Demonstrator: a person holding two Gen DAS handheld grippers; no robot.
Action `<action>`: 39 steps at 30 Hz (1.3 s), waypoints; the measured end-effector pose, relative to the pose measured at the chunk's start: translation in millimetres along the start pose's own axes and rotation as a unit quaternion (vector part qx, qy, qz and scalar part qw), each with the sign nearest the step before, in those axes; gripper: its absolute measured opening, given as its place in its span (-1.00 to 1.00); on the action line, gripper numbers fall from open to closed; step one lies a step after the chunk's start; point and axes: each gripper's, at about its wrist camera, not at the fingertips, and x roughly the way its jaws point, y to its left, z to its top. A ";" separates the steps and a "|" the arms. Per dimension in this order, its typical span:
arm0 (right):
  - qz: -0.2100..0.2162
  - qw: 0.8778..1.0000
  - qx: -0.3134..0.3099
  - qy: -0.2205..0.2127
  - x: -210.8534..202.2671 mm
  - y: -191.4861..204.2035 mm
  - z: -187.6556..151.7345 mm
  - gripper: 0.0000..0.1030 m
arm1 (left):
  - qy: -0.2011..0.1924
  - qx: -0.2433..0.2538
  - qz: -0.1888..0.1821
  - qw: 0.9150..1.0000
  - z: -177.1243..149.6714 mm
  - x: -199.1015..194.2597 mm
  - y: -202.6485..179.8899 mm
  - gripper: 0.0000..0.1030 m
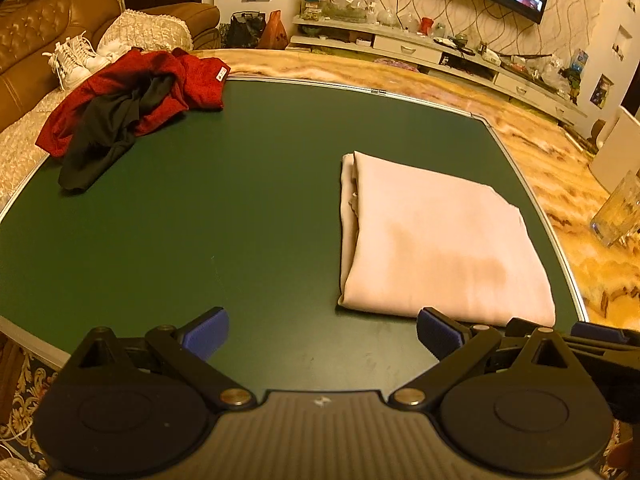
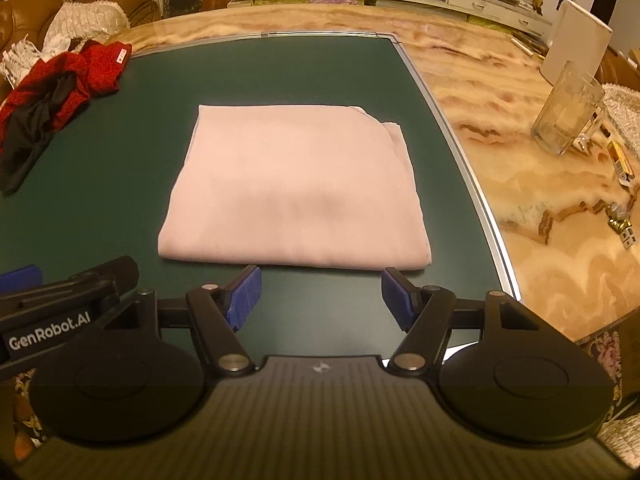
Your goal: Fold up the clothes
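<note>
Blue fingers of the right gripper (image 2: pixel 321 300) stand spread and empty just short of the folded pink cloth (image 2: pixel 294 190), which lies flat on the green table (image 2: pixel 120 184) near its right edge. Beside it the left gripper (image 1: pixel 322 338) is spread too, holding nothing. A careless grab at the near hem could catch only the top layer and undo the fold. Far left, the red garment (image 1: pixel 132 92) and black garment (image 1: pixel 104 136) lie tangled, overhanging the edge; their shapes are hard to read.
</note>
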 end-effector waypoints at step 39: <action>0.004 0.999 0.030 -0.022 32.9 -21.8 -62.0 0.45 | -0.031 0.042 -0.001 0.999 -61.5 24.4 -18.8 0.99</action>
